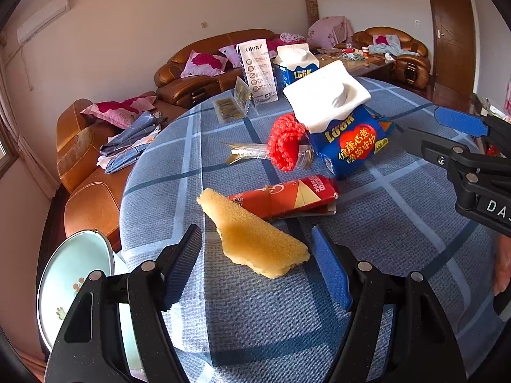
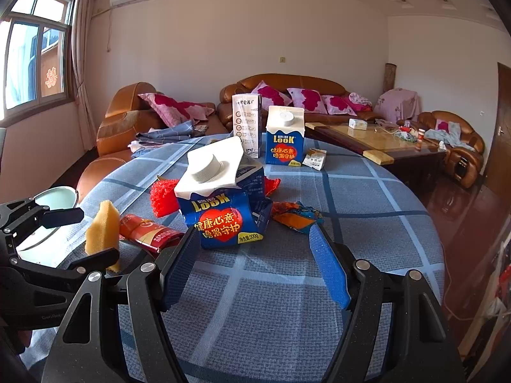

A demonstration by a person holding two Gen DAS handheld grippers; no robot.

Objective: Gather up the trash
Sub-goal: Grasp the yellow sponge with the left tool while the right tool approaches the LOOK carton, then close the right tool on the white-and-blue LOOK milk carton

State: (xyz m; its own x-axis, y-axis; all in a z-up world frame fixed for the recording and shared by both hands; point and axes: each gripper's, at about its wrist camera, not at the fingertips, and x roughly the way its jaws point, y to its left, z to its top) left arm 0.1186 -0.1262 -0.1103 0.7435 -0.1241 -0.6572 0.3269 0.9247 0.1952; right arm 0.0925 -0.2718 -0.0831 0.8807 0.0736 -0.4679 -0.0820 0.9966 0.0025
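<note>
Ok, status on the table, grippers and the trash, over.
Both grippers open, empty: left gripper straddles the yellow sponge, right gripper faces the crushed blue carton. Red flattened box lies just behind the sponge. Nothing collected yet.

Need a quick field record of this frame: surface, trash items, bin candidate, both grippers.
surface: round table under a blue plaid cloth
near_left_gripper: yellow sponge, lying flat between the open fingers, not gripped
behind_sponge: flattened red carton
centre: crushed blue Look carton, tilted; red mesh beside it
right_of_carton: orange wrapper
far_side: upright blue Look carton, tall white carton
bin_candidate: pale green bowl off the table's left edge
left gripper: open, empty
right gripper: open, empty, facing the crushed carton
</note>
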